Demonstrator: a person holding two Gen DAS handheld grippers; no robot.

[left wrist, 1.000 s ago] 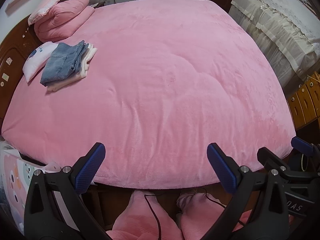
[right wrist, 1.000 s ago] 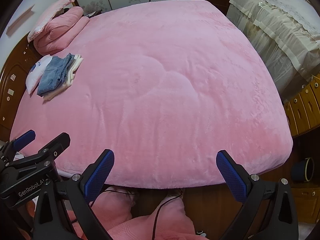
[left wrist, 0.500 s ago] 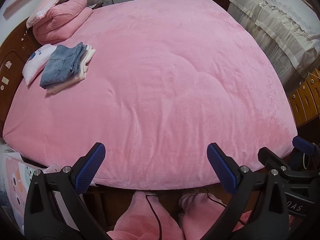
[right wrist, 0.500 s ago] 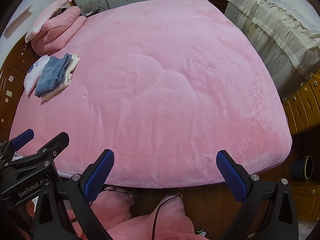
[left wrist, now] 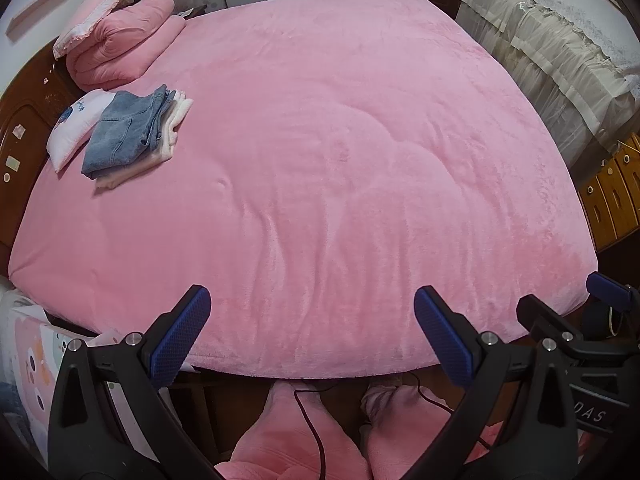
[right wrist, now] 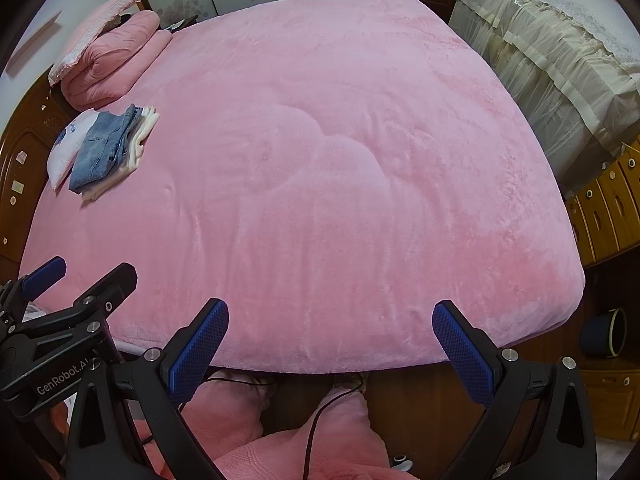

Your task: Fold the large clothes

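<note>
Left gripper (left wrist: pixel 312 336) and right gripper (right wrist: pixel 330 348), blue textured pads spread apart and empty, held above the near edge of a plush pink blanket (left wrist: pixel 320 168) spread smooth ahead of both. Far ahead-left lies a folded stack: denim jeans (left wrist: pixel 124 136) atop cream garments. Only the right view shows a dark round bin (right wrist: pixel 604 332) at lower right.

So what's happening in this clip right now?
A person holds both grippers open above the near edge of a bed with a pink blanket. The left gripper and right gripper grip nothing. A stack of folded clothes, jeans on top, sits at the far left by a rolled pink quilt. No garment is laid out for folding.
</note>
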